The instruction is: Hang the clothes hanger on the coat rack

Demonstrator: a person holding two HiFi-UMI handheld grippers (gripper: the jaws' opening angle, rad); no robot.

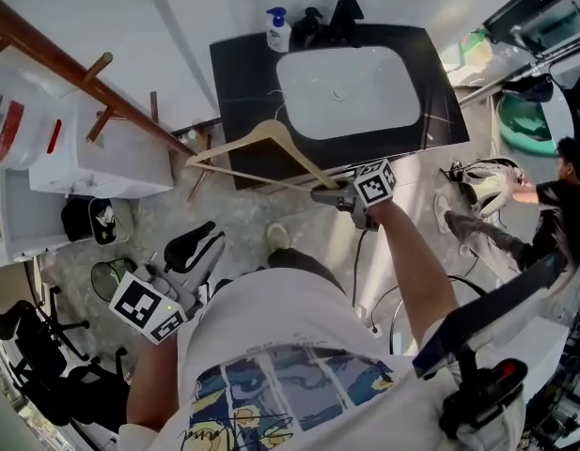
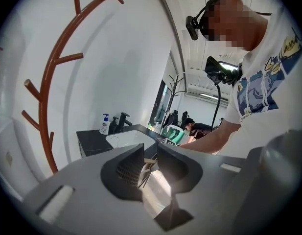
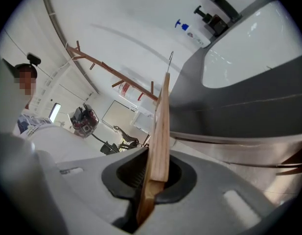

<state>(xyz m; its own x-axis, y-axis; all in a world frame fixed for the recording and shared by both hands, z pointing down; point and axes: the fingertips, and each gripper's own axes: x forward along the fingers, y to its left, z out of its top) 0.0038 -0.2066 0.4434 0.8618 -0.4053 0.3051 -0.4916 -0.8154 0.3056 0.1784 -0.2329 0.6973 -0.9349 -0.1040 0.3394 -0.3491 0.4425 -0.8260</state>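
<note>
Clothes hanger [image 1: 235,143], one arm-end clamped in my right gripper [image 1: 325,194] over the tabletop [image 1: 242,83] edge: carry step. Next, swing its hook to the coat rack [image 1: 83,75] at ten o'clock (left gripper [image 1: 197,247] narrowly parted, empty).

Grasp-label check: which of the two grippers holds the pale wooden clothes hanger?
The right gripper: its jaws clamp one end of the pale wooden clothes hanger. The left gripper holds nothing between its jaws.

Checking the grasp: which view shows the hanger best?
Head view: it shows the whole wooden hanger, hook and both arms, with the right gripper clamped on one end. The right gripper view shows only one arm, edge-on between the jaws. The left gripper view shows at most a tan sliver, too small to tell.
</note>
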